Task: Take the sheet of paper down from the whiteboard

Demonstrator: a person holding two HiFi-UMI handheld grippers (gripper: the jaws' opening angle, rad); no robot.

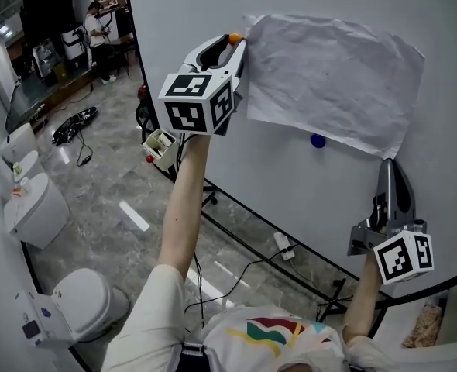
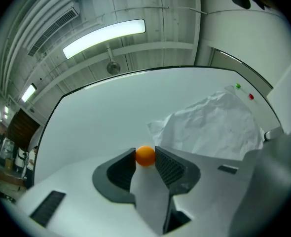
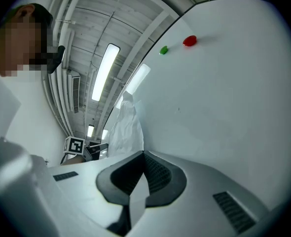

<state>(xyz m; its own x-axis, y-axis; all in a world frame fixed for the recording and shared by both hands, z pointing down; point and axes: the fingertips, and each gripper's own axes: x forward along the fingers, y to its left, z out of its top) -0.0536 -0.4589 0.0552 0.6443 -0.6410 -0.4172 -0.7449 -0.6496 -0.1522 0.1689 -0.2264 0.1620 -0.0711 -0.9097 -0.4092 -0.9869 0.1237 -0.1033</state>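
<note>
The sheet of paper [image 1: 329, 76], white and heavily creased, is hanging flat against the upper part of the whiteboard [image 1: 290, 192], with a blue magnet [image 1: 317, 140] sitting at its lower edge. The left tongs [image 1: 238, 46], raised on an outstretched arm, are reaching to the sheet's upper left corner and are gripping a small orange ball magnet [image 2: 145, 156] between their two tips; the left gripper view is showing the ribbed pads pressing on either side of the ball, which is lying just beside the crumpled corner of the sheet. Whether the ball is touching the board at this moment cannot be told. The right tongs [image 3: 144, 154] are pointing upward at the board below the sheet's lower right corner, close to the paper but apart from it; their jaws are lying together at the tips with nothing between them. A red magnet [image 3: 189, 41] and a green magnet [image 3: 163, 50] are sitting side by side on bare board, well apart from the right tongs and just past the sheet's far edge in the left gripper view.
</note>
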